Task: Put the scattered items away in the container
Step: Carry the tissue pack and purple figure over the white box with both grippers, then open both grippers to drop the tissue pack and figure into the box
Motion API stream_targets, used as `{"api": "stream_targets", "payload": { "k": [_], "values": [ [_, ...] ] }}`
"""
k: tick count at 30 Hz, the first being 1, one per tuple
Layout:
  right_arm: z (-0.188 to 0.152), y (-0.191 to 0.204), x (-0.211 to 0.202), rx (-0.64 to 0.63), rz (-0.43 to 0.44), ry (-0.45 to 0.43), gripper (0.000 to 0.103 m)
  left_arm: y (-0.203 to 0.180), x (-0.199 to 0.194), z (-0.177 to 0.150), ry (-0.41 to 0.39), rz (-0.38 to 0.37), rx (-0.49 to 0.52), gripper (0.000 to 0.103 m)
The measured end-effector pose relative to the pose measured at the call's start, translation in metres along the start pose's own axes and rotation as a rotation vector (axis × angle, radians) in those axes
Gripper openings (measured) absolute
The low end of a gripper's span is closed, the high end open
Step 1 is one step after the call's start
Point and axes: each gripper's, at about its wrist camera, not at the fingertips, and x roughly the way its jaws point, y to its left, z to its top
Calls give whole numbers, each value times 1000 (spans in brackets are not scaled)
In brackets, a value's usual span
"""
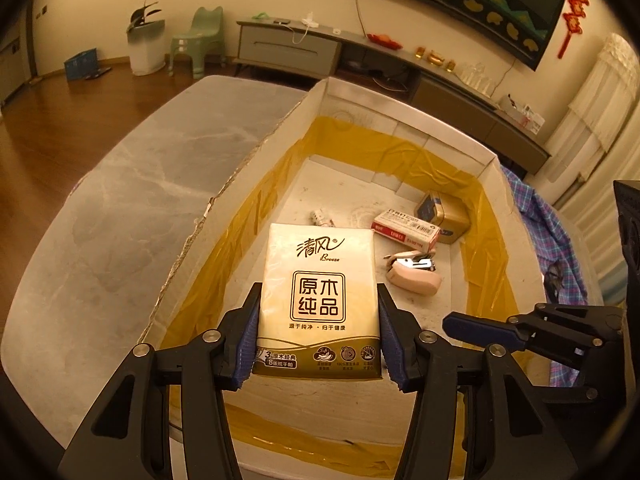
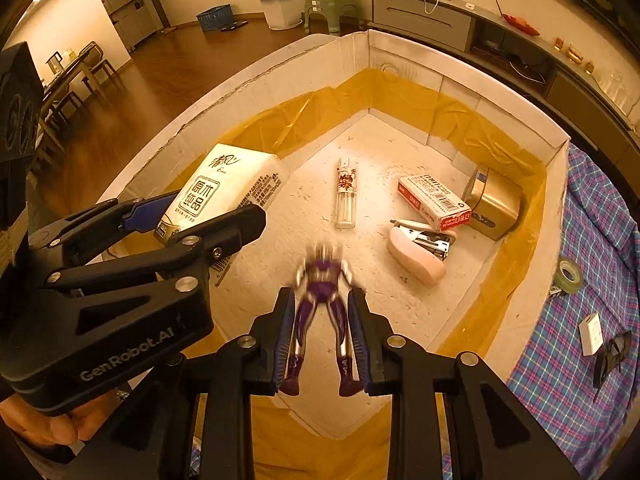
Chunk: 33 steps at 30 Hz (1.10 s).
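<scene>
My left gripper (image 1: 318,340) is shut on a cream and gold tissue pack (image 1: 318,296) and holds it above the floor of the white cardboard box (image 1: 384,98). The pack also shows in the right wrist view (image 2: 224,188), with the left gripper (image 2: 192,216) around it. My right gripper (image 2: 320,340) is shut on the legs of a purple toy figure (image 2: 322,296), held over the box (image 2: 280,68); the figure's upper body is blurred. In the box lie a lighter (image 2: 346,196), a red and white staple box (image 2: 434,200), a pink stapler (image 2: 420,250) and a gold tin (image 2: 494,204).
The box stands on a grey marble table (image 1: 120,208). A plaid cloth (image 2: 580,280) lies to its right with a tape roll (image 2: 568,276), a small white box (image 2: 591,334) and a black clip (image 2: 612,354). A TV cabinet (image 1: 288,46) and green stool (image 1: 200,40) stand behind.
</scene>
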Motion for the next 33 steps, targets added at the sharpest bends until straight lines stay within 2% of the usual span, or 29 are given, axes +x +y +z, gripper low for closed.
{"api": "stream_targets", "payload": {
  "k": [6,22,28,33],
  "values": [
    [-3,-2,-5,1,10,-13,29,0,0,1,10,9,-3,55],
    [-20,-12,-22,31,110,-65,29,-9,-8,1,26,4,-35,58],
    [-29,-22,-41,46,153,-142,29,-23,-28,3,-21,12,-20,58],
    [-42,-32,-75,35,173,-280,31,-45,-61,3,-141,-2,17,58]
  ]
}}
